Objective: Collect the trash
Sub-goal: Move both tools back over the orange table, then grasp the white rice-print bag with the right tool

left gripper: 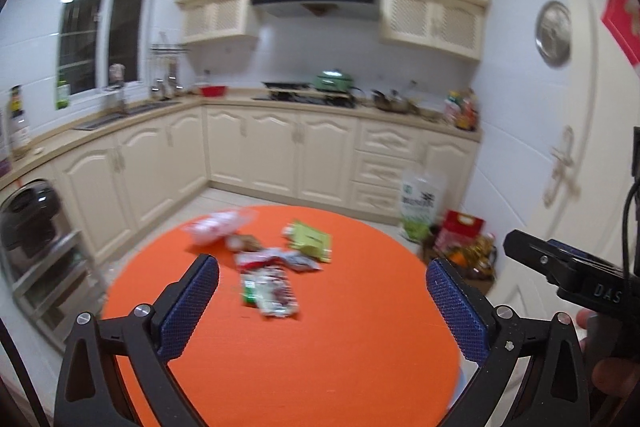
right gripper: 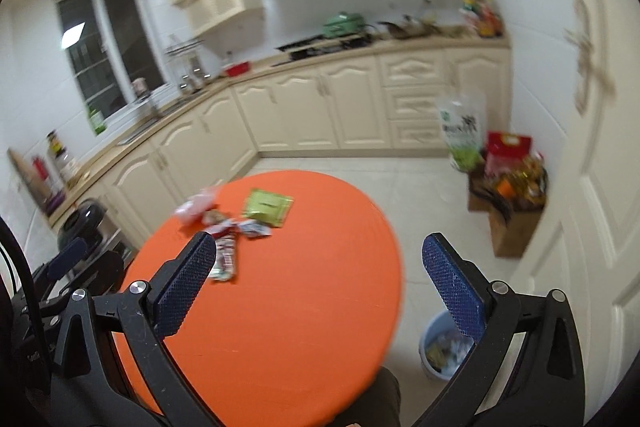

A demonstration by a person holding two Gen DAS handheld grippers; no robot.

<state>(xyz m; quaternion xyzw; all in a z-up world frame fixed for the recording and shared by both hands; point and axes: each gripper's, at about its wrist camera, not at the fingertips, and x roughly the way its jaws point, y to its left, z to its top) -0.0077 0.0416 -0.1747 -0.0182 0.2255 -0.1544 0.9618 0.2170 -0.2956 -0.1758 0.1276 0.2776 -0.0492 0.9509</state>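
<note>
While both grippers, left gripper (left gripper: 322, 301) and right gripper (right gripper: 320, 273), gape empty, five wrappers (left gripper: 270, 289) litter one table (left gripper: 320, 367).

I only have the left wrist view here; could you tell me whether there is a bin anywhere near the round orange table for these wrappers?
Observer: Yes. The right wrist view shows a pale blue plastic bin on the tiled floor beside the round orange table, on that picture's right.
Operator: Thank you. Is anything in it?
Observer: It already holds some crumpled wrappers, though blur hides what they are.
Operator: And is the right gripper carrying anything?
Observer: No, the right gripper is open and empty above the table; the green flat packet lies on the tabletop beyond it.
</note>
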